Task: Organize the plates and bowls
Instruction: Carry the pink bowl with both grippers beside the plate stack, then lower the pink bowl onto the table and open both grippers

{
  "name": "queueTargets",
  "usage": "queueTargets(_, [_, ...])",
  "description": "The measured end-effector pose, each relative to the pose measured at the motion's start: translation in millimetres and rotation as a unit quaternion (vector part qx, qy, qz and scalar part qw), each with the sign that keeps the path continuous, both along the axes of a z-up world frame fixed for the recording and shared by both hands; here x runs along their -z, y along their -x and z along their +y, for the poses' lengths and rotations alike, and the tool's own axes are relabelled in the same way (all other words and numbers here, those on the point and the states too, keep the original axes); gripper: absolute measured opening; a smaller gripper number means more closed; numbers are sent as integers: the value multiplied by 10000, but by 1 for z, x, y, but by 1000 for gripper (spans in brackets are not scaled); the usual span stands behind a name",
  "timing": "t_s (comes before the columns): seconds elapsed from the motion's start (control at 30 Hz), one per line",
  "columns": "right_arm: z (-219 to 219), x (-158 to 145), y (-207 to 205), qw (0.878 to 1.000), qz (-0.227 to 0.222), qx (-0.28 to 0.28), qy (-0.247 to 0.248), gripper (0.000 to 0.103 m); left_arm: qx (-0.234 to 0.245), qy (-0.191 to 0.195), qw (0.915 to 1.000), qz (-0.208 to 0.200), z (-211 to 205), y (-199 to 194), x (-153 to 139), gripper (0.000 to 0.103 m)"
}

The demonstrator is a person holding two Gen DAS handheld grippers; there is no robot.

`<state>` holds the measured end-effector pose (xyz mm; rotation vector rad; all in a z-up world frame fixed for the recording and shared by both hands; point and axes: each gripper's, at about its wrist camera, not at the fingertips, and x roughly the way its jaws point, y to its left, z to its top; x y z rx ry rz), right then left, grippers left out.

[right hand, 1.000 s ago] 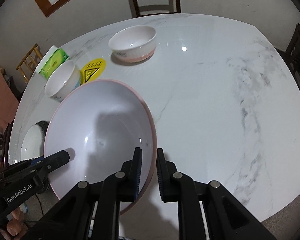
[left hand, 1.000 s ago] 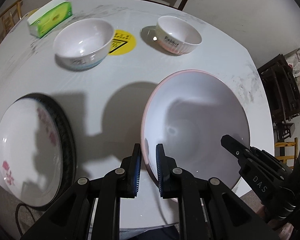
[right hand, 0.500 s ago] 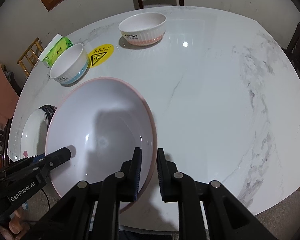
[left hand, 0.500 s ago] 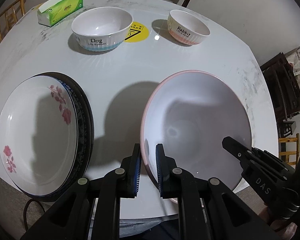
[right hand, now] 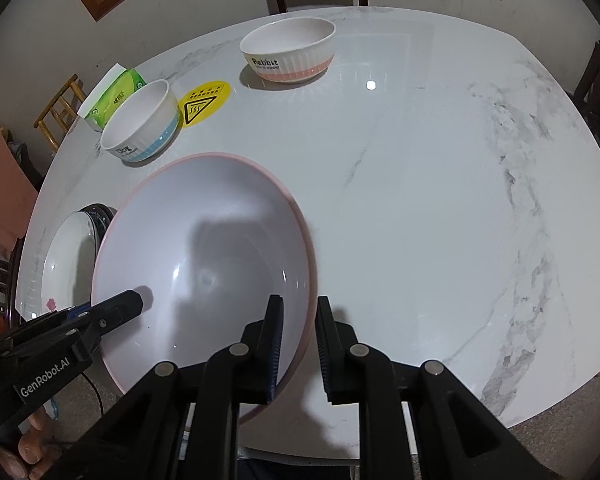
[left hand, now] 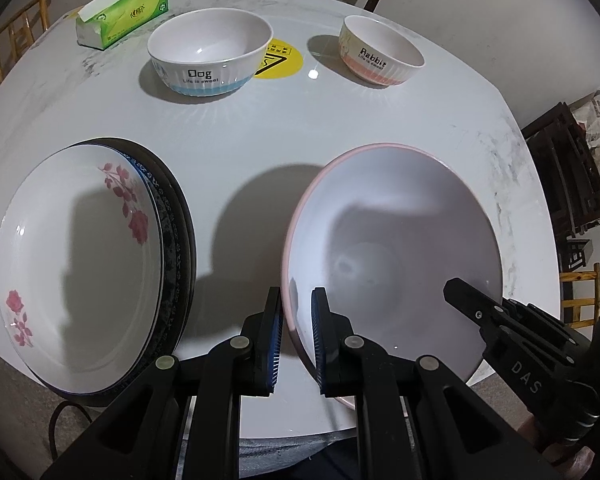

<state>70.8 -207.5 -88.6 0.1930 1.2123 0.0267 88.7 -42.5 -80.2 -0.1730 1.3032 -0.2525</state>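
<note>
**Big pink-rimmed bowl down by the plate stack, two small bowls still loose**

Left wrist view: the left gripper (left hand: 296, 328) has its two pads drawn together on the near-left rim of the large pink-rimmed bowl (left hand: 396, 248), one pad outside the wall and one inside. The bowl looks to be low on the white table (left hand: 228, 140) or just settling there; whether its base touches I cannot tell. Just to its left, with a strip of bare table between, sits a stack of plates (left hand: 80, 272): a white plate with red flowers on top of darker-rimmed plates. So the plates look gathered already. Far across the table the "Dog" bowl (left hand: 210, 56) and the "Rabbit" bowl (left hand: 380, 56) stand apart from each other, with a yellow sticker (left hand: 280, 66) between them and a green tissue pack (left hand: 124, 10) at the far left. The right gripper reaches in over the bowl's right rim.

Right wrist view: the right gripper (right hand: 298, 340) straddles the bowl's opposite rim. The inner pad lies on the wall, but a gap shows between the rim and the outer pad, so I judge this grip to be slackening rather than clamped. A hand (right hand: 28, 446) shows at the lower left under the other gripper.

Judging by the layout, what is left is to let go of the big bowl and then bring the two small bowls together, probably nested.
</note>
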Motion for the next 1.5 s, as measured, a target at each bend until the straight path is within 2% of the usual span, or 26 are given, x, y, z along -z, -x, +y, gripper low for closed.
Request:
queueTargets(0.23, [-2,-8,0,9999,-122,-16,32,19,-38,-19,9999,-119,5,1,-4,12])
queueTargets(0.47, [-6,-22,1,9993,-320,-44,172,23,-95,4,9997,-205,15,2,-13,17])
queueTargets(0.83, [0,-54,-5,9964,-686,-236,434,42,-110,95,9985,-534,28,-2,-36,19])
queueTargets(1.03, [17,-71,-9,9918,-879,-522,772,42,-275,-37,9973,-683,47,-13,-46,21])
queueTargets(1.17, [25,-78,-17,9923,-918,-635,528,42,-434,-116,9961,-754,66,-23,-53,21])
queueTargets(1.3, [35,-84,-32,9913,-1012,-641,545,42,-629,-250,9940,-857,89,-34,-62,26])
queueTargets(1.4, [45,-82,-47,9935,-784,-712,425,42,-757,-346,9925,-892,104,-43,-65,27])
queueTargets(1.5, [62,-81,-61,9922,-767,-861,475,42,-863,-391,9915,-889,116,-52,-66,27])
